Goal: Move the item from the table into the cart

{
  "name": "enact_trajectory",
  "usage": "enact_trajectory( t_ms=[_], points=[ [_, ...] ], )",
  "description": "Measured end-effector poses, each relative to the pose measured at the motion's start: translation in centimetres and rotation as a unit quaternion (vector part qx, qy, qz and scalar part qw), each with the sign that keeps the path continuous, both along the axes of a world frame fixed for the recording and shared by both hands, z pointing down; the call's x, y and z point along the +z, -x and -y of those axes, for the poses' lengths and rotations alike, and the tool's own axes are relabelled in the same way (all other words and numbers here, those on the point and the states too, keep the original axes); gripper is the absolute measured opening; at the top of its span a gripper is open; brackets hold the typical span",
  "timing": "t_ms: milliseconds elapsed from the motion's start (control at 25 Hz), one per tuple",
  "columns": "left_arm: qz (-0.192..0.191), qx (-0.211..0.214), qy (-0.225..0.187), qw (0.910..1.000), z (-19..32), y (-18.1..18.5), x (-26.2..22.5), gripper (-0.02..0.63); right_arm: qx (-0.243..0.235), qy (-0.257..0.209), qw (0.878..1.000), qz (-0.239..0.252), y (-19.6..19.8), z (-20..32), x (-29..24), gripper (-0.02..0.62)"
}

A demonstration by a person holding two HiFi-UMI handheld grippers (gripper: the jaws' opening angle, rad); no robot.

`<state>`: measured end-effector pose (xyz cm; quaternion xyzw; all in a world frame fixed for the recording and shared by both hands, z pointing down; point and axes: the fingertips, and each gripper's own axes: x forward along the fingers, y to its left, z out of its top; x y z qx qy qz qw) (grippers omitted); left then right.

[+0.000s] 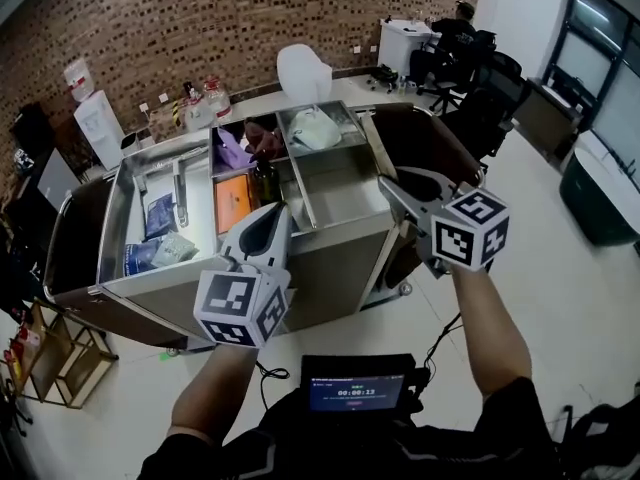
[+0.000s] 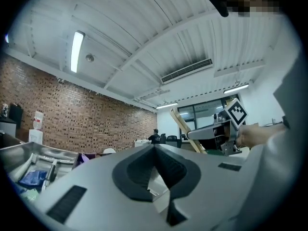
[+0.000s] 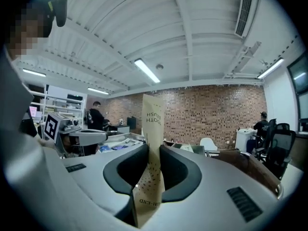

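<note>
Right tongs (image 3: 153,150) pinch a slim cardboard toothbrush box (image 3: 153,119) by its lower half near the steel cart (image 1: 340,258). It is likely light and crushable. Left tongs (image 2: 155,150) are pressed together, empty.

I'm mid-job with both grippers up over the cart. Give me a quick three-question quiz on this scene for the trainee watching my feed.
1. True or false: the left gripper has a package between its jaws.
2. Multiple choice: what is the right gripper clamped on? A) a blue pouch B) a tan toothbrush box C) a bottle
3. Fill in: behind the cart, the wall is made of ___.

Key
1. False: its jaws are together with nothing between them.
2. B: the box stands upright between the jaws.
3. Brick.
</note>
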<state>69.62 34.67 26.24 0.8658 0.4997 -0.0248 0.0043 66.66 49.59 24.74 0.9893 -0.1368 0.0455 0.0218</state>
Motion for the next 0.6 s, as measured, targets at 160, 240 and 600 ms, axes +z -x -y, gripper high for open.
enact_trajectory(
  t_ms=[160,240,600],
  points=[
    [0.008,-0.010,-0.007,0.9999,-3.4,-3.6,0.3,0.005,-0.038,0.007,0.999,0.036,-5.2,-3.2,0.5,0.052],
    [-0.001,-0.018,-0.009,0.9998,-5.9,-4.6,0.1,0.006,-0.064,0.023,0.996,0.051,-7.1,-5.1,0.2,0.052],
    [0.038,-0.075,-0.017,0.9963,-15.4,-5.8,1.8,0.005,-0.181,0.048,0.963,0.193,-12.4,-10.3,3.1,0.052]
  ],
)
